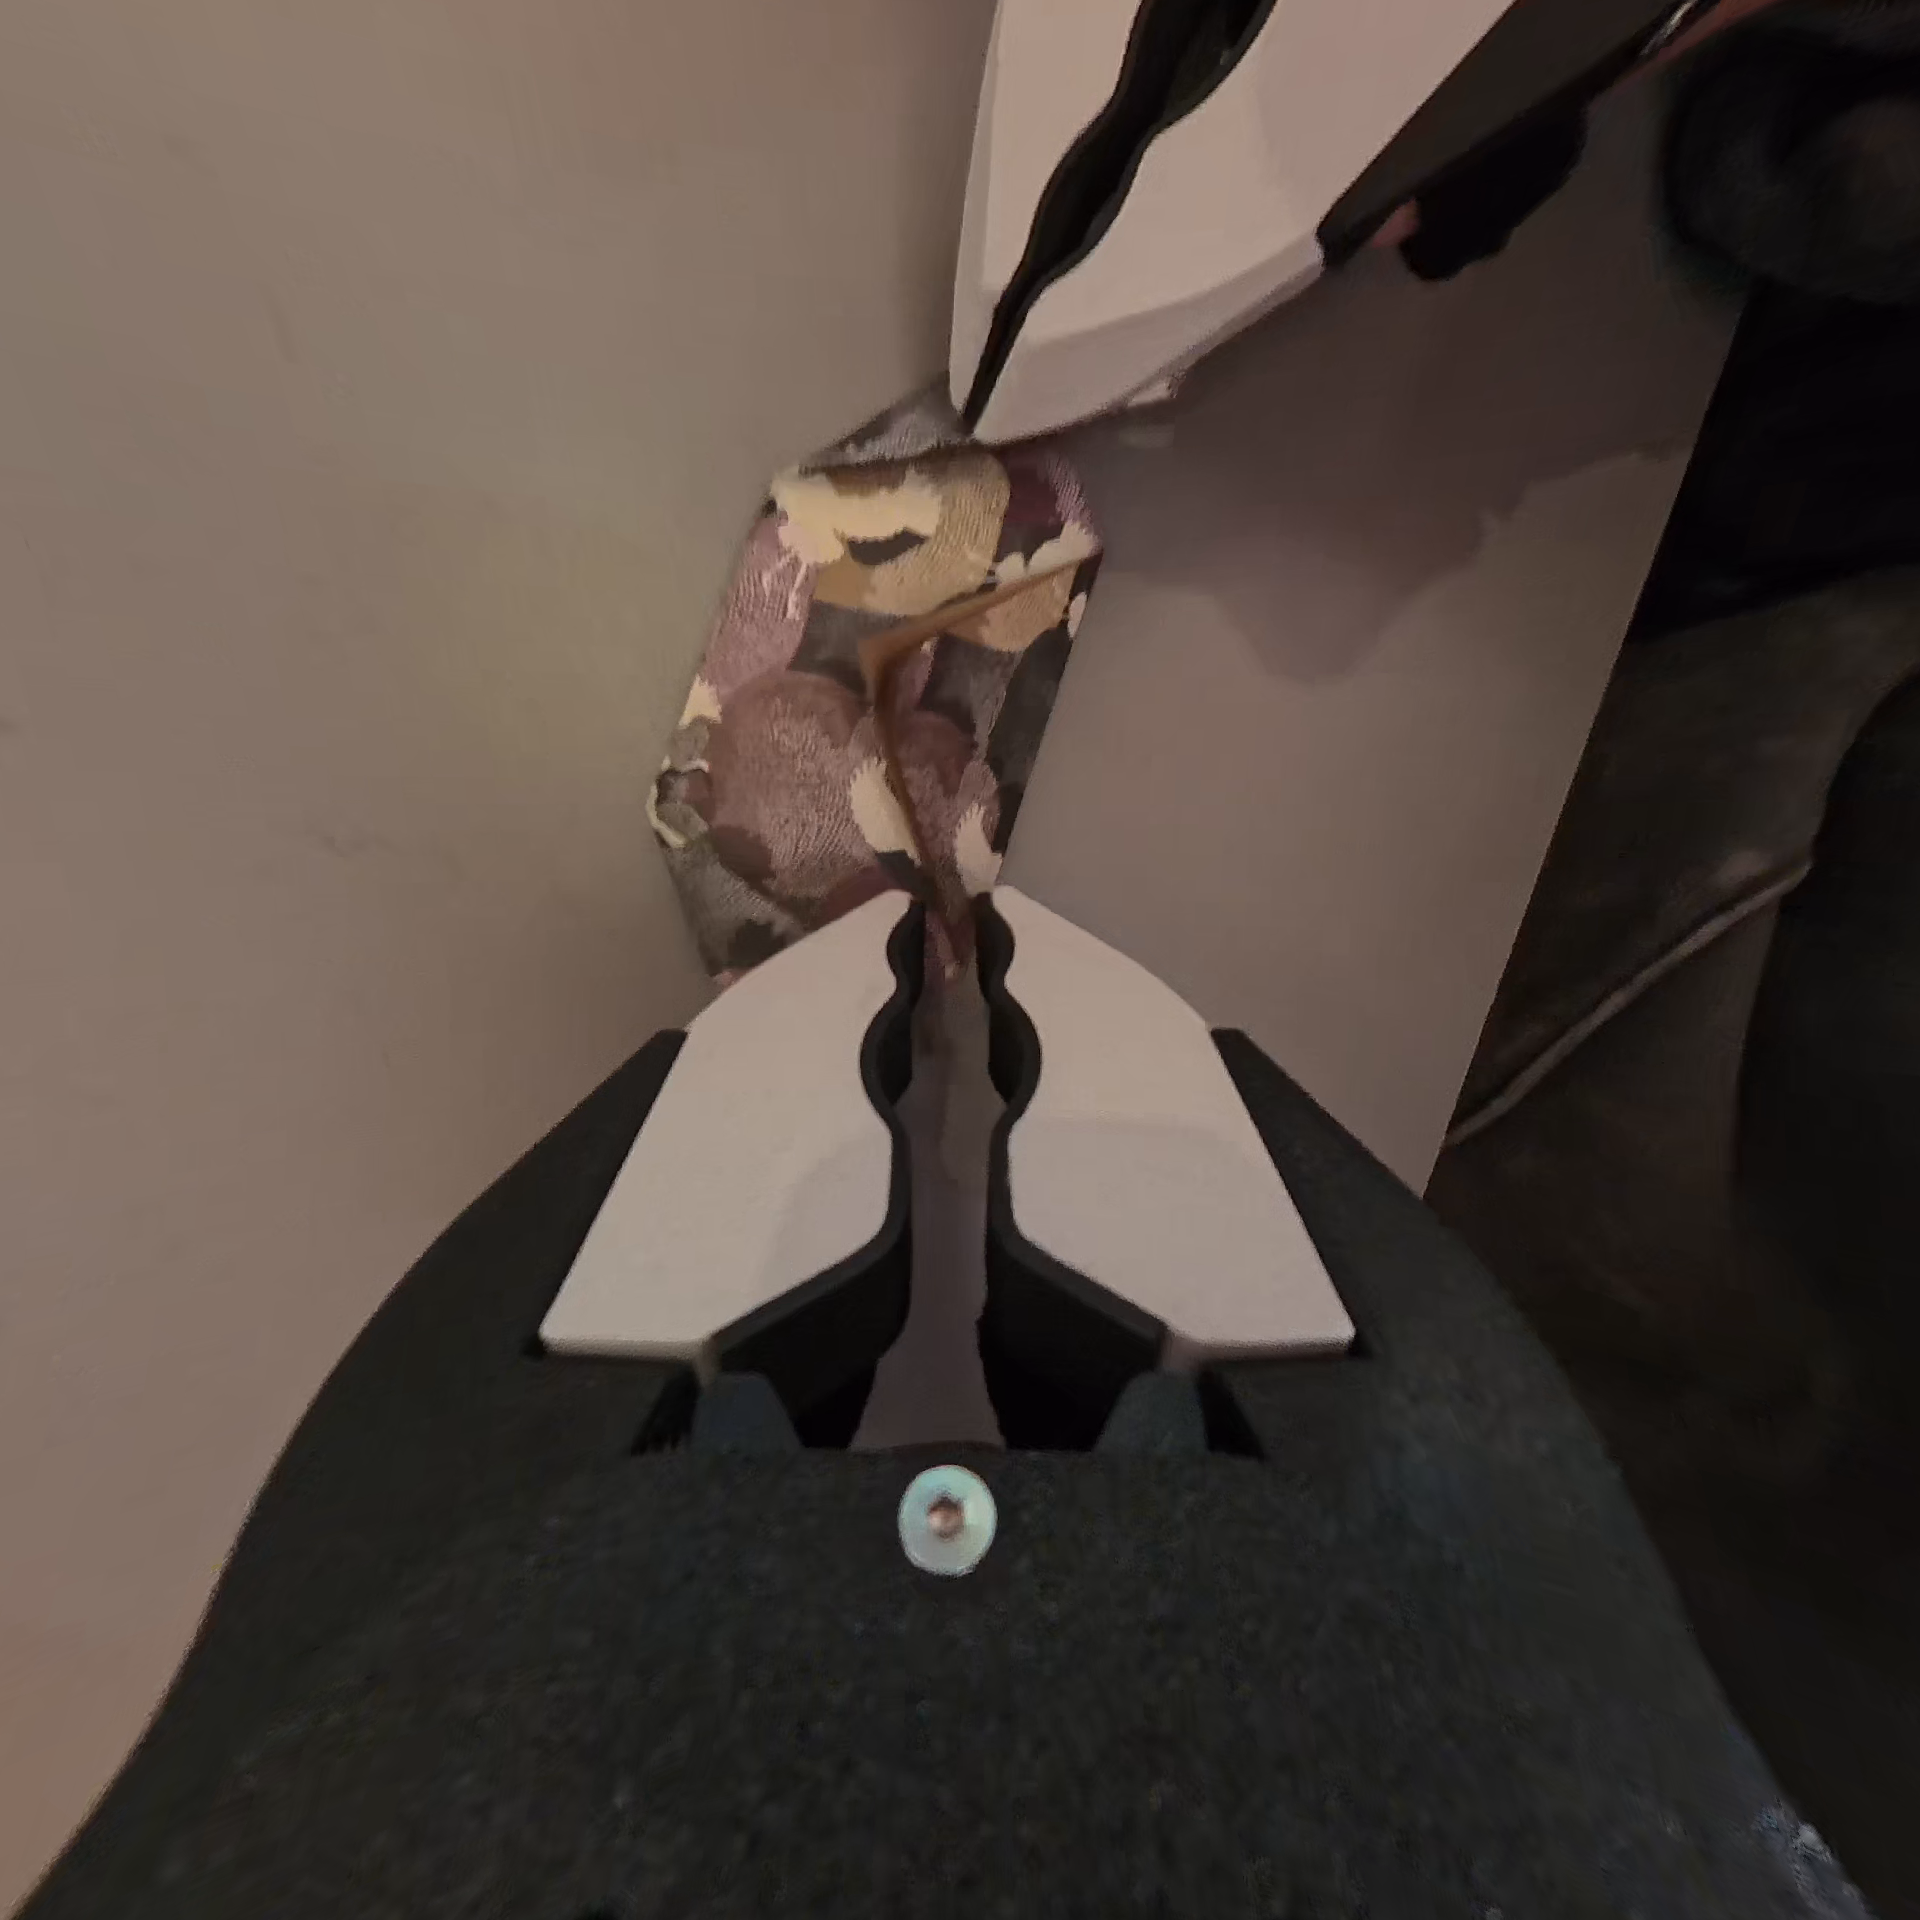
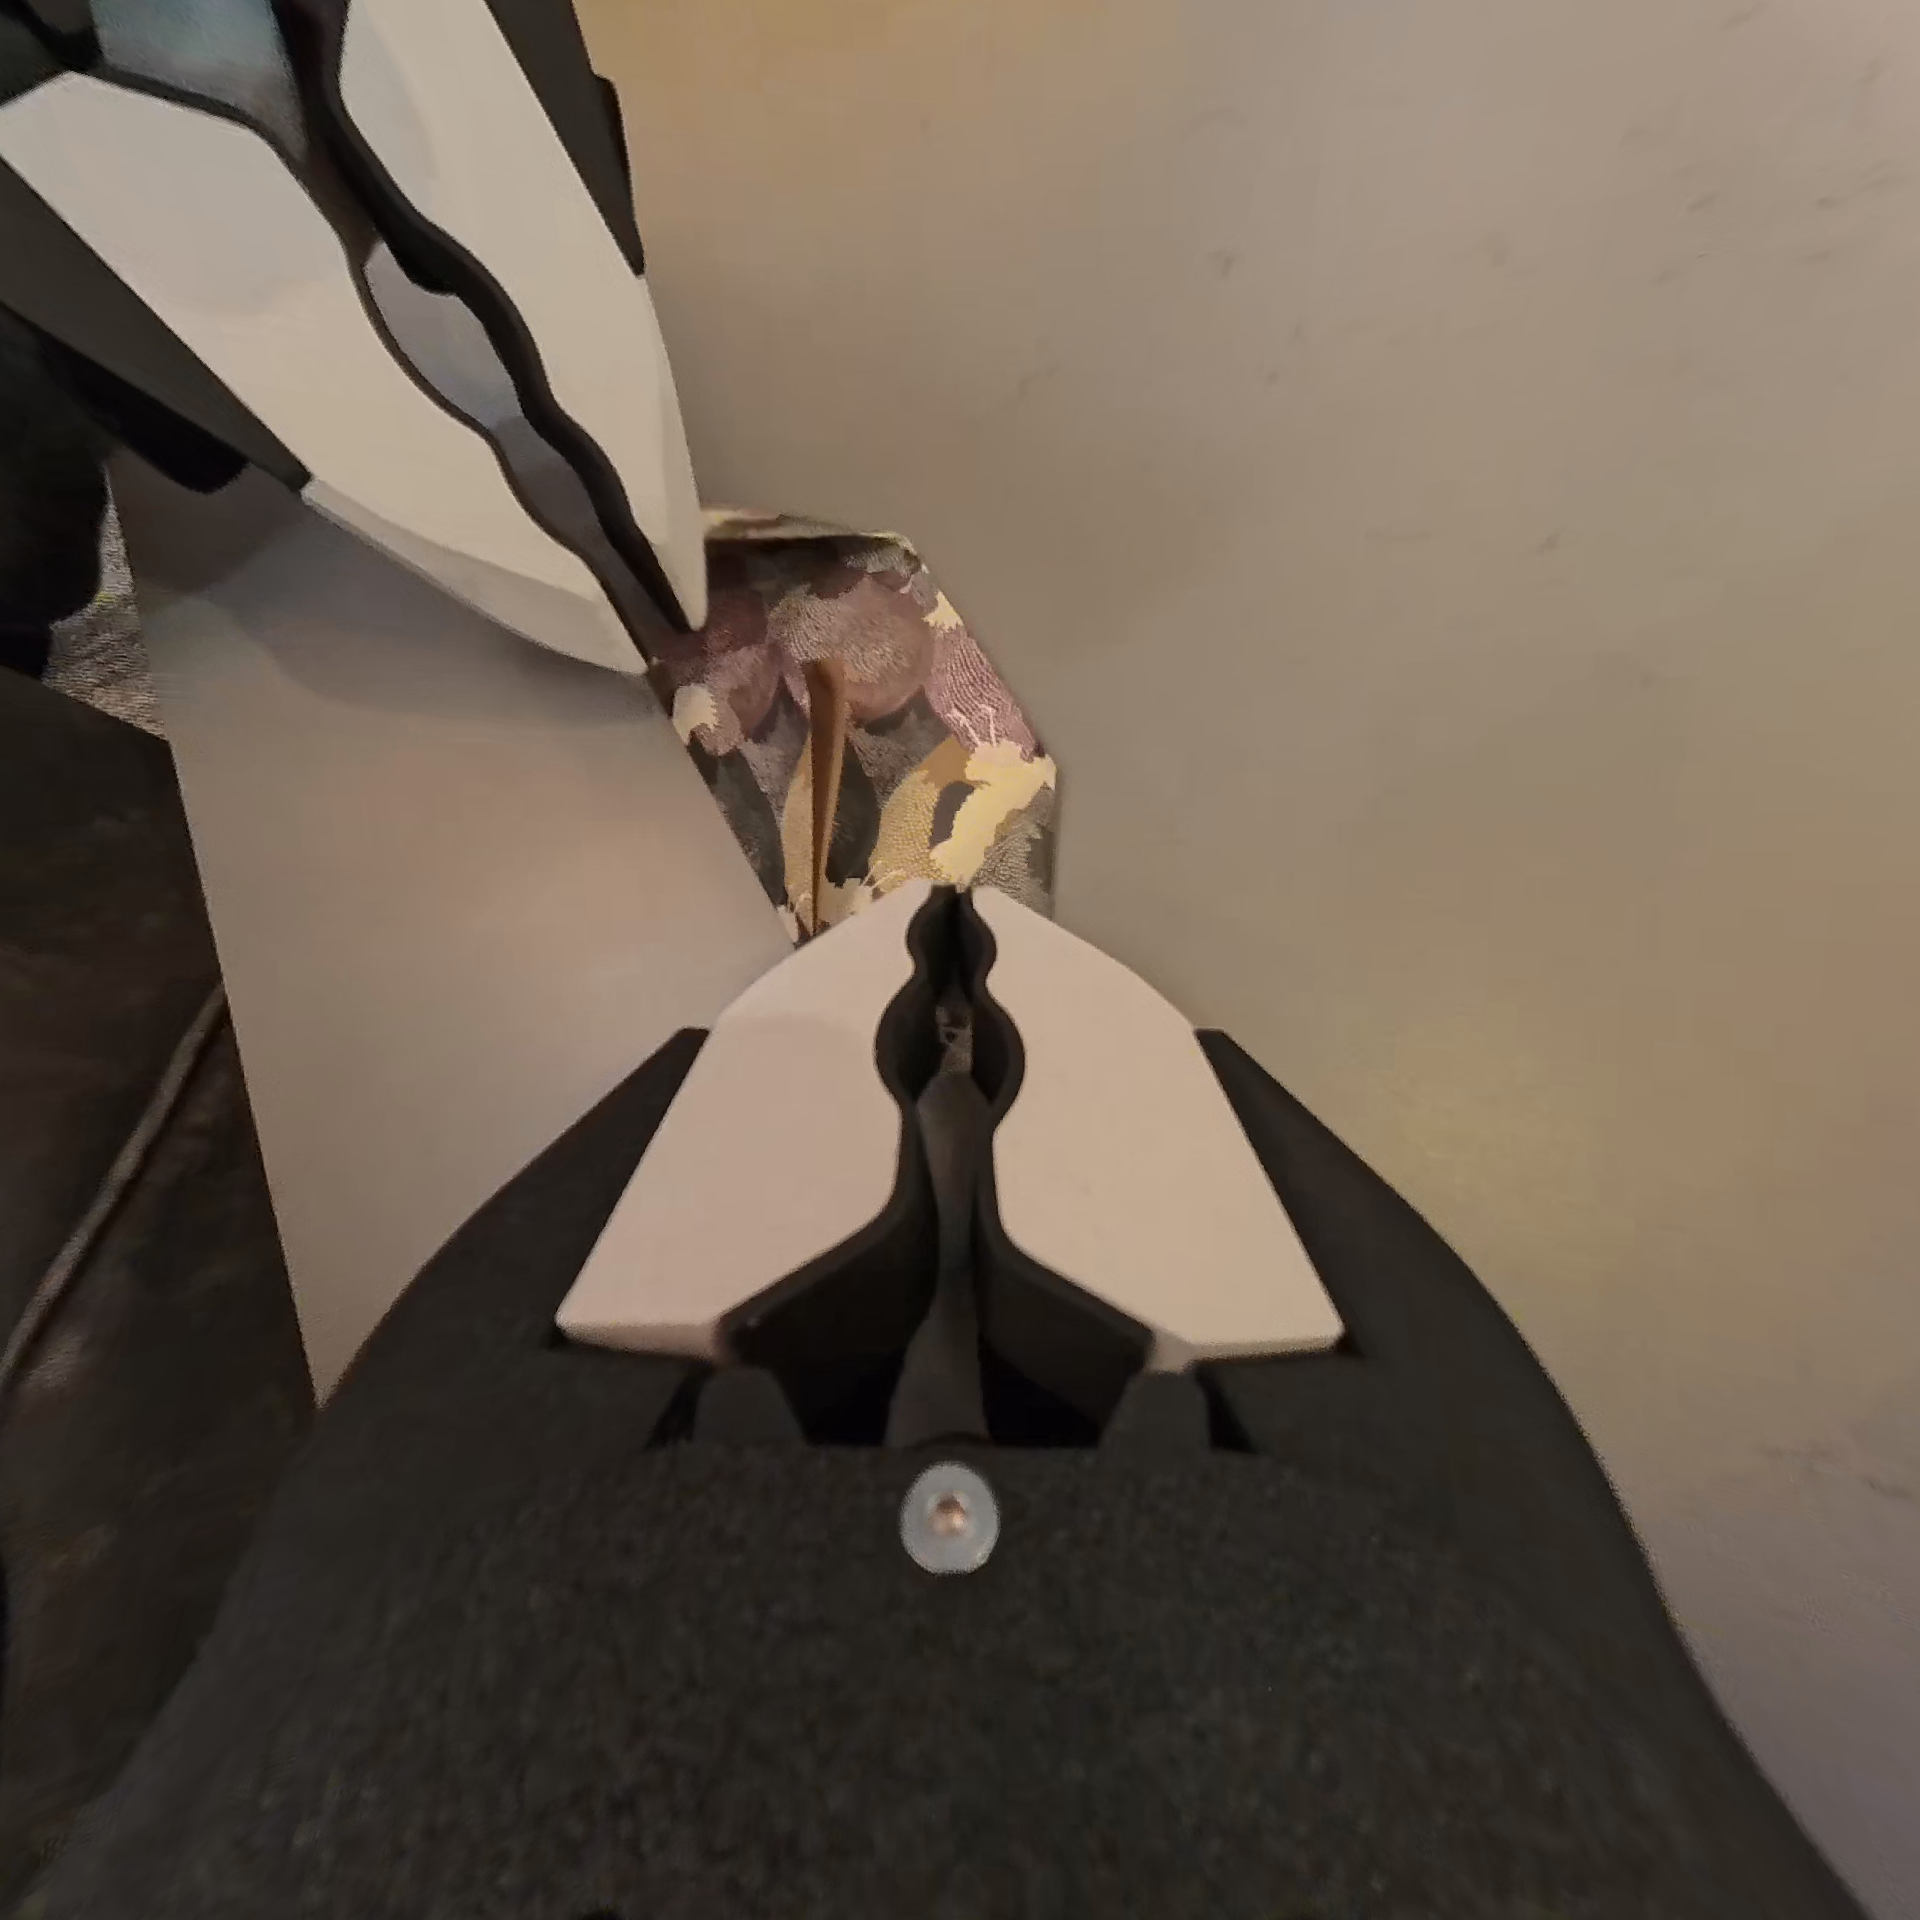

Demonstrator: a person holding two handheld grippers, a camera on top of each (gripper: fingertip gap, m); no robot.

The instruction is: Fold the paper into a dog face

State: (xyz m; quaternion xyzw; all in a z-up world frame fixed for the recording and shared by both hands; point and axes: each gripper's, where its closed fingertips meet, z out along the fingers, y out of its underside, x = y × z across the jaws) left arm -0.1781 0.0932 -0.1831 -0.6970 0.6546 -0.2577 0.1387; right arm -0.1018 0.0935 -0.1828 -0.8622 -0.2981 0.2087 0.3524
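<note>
Left gripper: jaws nearly together, nipping the near corner of the paper. Right gripper: jaws clamped on the opposite end. Paper: floral, folded, lifted between both over the pale table, near its edge. Open surface beyond. Pinched corners hidden. Dark floor past the edge.

Likely a home: pale table beside a dark leather seat.
</note>
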